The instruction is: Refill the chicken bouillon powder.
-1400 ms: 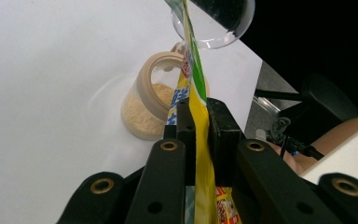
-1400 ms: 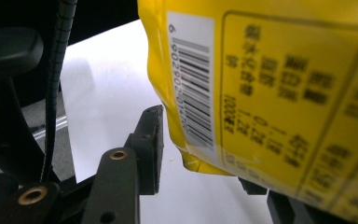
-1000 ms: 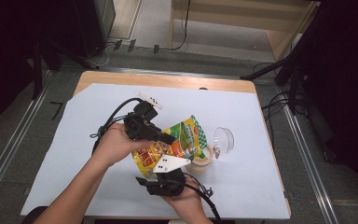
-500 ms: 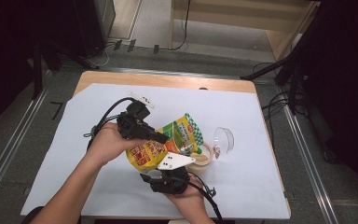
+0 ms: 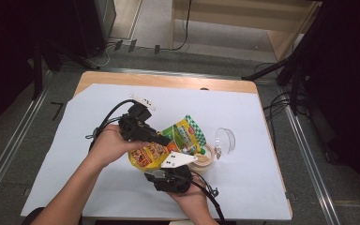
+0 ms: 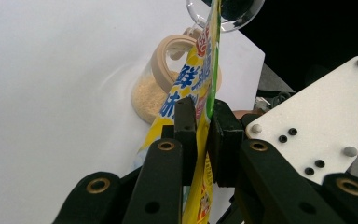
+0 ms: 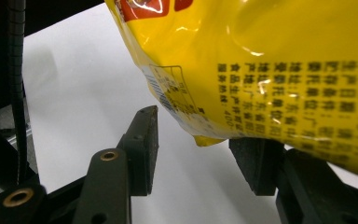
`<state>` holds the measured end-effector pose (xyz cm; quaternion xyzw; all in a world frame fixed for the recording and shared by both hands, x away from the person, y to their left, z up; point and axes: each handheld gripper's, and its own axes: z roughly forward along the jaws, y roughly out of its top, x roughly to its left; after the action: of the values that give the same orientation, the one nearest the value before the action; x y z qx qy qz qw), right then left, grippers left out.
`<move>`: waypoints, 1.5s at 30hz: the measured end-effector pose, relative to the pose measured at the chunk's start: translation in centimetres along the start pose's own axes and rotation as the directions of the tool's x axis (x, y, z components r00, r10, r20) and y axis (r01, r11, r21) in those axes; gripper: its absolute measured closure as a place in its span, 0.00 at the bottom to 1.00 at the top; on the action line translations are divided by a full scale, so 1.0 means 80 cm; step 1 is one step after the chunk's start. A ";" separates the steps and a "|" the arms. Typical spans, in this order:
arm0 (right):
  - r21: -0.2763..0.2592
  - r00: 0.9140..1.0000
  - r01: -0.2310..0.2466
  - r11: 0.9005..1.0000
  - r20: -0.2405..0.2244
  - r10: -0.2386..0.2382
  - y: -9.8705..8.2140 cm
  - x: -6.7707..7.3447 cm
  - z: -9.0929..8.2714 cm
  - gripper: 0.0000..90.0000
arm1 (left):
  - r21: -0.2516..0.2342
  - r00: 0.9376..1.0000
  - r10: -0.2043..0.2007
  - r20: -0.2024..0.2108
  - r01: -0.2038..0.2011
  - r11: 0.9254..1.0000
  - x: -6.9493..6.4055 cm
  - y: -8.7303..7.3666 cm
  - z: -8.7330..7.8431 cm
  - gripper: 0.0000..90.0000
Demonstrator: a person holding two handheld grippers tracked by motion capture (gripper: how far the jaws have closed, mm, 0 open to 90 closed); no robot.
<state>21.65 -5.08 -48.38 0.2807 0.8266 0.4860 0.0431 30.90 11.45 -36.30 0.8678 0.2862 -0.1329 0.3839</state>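
My left gripper (image 5: 165, 139) (image 6: 204, 117) holds a yellow and green food pouch (image 5: 180, 138) (image 6: 199, 79) edge-on above the table. Its jaws have just been opening a little, but the pads still press the pouch from both sides. Just beyond the pouch stands a small glass jar (image 5: 205, 158) (image 6: 154, 95) of tan powder, with its clear hinged lid (image 5: 225, 139) flipped back. My right gripper (image 5: 176, 166) (image 7: 200, 140) is below the pouch's bottom end (image 7: 270, 60), jaws apart, and that yellow corner hangs over them without being pinched.
White paper (image 5: 262, 122) covers the wooden table (image 5: 168, 79). The right gripper's white three-cornered plate (image 5: 178, 160) (image 6: 317, 126) sits close beside the pouch. Black cables trail from the left gripper (image 5: 108, 119) and off the near edge (image 5: 211, 194).
The left hand has drawn the pouch slightly left and turned it, so it looks narrower and more bunched. The right gripper has stayed beneath it.
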 end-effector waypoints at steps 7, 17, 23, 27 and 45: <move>-0.010 0.999 0.028 1.000 0.017 -0.028 0.001 0.002 -0.002 0.59 | 0.008 1.000 -0.008 -0.014 0.008 1.000 0.006 -0.004 -0.008 0.98; -0.005 0.999 0.023 1.000 0.047 -0.023 0.002 -0.003 -0.009 0.58 | 0.019 1.000 -0.026 0.003 0.026 0.999 0.013 -0.009 -0.008 0.92; 0.008 0.997 0.048 0.999 0.060 -0.048 0.003 -0.001 -0.008 0.59 | 0.008 1.000 0.002 0.018 -0.002 1.000 0.009 -0.006 -0.002 0.91; 0.015 0.996 0.060 0.998 0.058 -0.061 0.002 0.000 -0.006 0.60 | -0.001 1.000 0.024 0.009 -0.024 1.000 0.005 -0.005 0.004 0.91; -0.014 0.997 0.071 0.997 0.037 -0.071 0.007 0.006 -0.012 0.59 | -0.033 1.000 0.026 -0.013 -0.027 0.999 0.013 -0.010 -0.016 0.99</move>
<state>21.16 -5.37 -47.30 0.2597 0.8314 0.4852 0.0774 31.30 13.22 -36.39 0.8658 0.2794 -0.1174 0.3981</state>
